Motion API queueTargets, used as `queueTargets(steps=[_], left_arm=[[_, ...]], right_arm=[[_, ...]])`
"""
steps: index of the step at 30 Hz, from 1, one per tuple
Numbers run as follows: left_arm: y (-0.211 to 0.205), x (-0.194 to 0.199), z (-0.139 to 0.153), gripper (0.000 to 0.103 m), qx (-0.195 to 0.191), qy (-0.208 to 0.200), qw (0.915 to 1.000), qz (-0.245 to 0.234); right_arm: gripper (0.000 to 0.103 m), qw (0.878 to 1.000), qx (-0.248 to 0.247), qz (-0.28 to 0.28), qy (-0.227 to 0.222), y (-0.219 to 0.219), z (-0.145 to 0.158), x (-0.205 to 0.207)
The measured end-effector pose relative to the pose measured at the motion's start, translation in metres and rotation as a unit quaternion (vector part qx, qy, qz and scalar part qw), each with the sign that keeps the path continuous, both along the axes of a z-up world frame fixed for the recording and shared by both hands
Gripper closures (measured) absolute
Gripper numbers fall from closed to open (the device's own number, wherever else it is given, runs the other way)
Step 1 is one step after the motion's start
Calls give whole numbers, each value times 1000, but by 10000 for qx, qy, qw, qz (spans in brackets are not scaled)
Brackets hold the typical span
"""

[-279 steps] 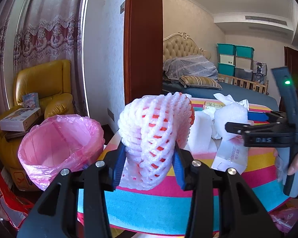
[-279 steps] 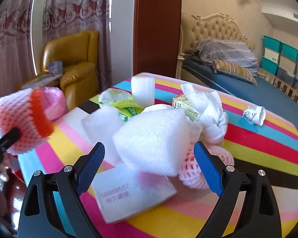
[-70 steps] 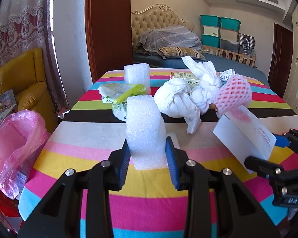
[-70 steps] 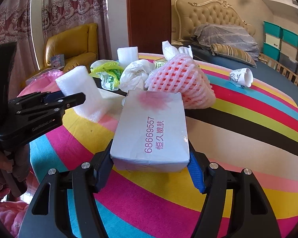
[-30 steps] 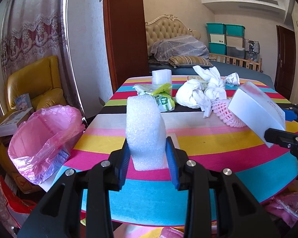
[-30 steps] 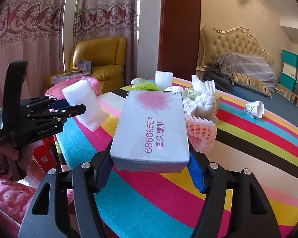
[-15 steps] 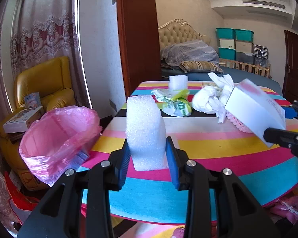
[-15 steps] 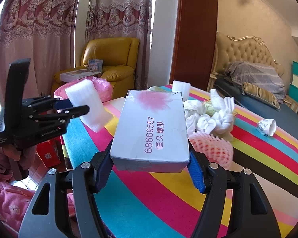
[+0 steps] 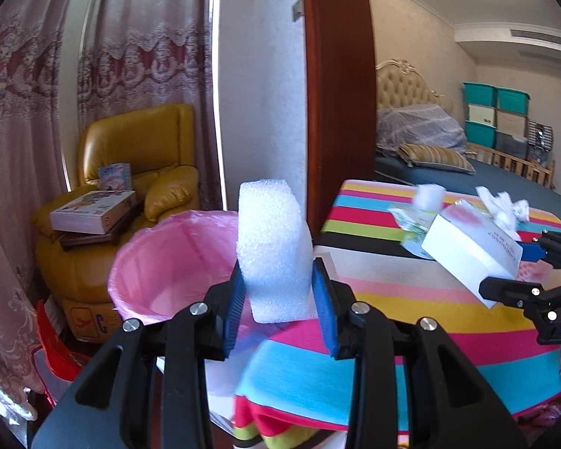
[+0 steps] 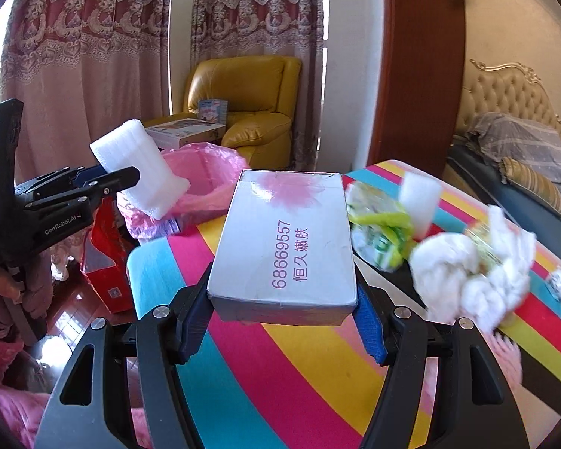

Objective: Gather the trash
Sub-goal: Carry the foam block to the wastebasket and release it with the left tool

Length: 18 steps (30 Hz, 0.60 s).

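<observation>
both grippers carried trash beside the pink-lined bin.

the left gripper (image 9: pixel 280 299) pinched a white foam block (image 9: pixel 273 250) between its blue pads, the block standing upright at the centre of the left wrist frame, in front of the pink bin bag (image 9: pixel 168 262) whose open mouth sat at centre left. the right gripper (image 10: pixel 284 312) clamped a white tissue box (image 10: pixel 284 239) with pink print, held flat at the centre of the right wrist frame above the striped tablecloth (image 10: pixel 280 374). in that frame the foam block appeared at upper left, over the near rim of the bin bag. at right on the cloth lay a green wrapper (image 10: pixel 381 232), a second foam piece (image 10: pixel 419 198) and crumpled white tissue (image 10: pixel 475 273), blurred. a yellow armchair (image 9: pixel 138 157) stood behind the bin at left.
</observation>
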<state>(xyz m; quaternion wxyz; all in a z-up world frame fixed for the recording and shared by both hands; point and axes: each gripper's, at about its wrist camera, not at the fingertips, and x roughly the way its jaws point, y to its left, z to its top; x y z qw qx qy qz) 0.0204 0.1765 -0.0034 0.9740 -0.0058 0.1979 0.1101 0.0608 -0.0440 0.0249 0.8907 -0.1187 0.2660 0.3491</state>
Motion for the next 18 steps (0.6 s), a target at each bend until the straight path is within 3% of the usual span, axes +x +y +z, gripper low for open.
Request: queueTargets(steps=[9,18], left_arm=[[69,23,5,68,31,126,9982,589],[127,51,-13,68,-190,497,9938,974]], right_arm=[[39,9987,-114,481,127,90,10,29],[39,9969,-288,733,-5,166,6,59]])
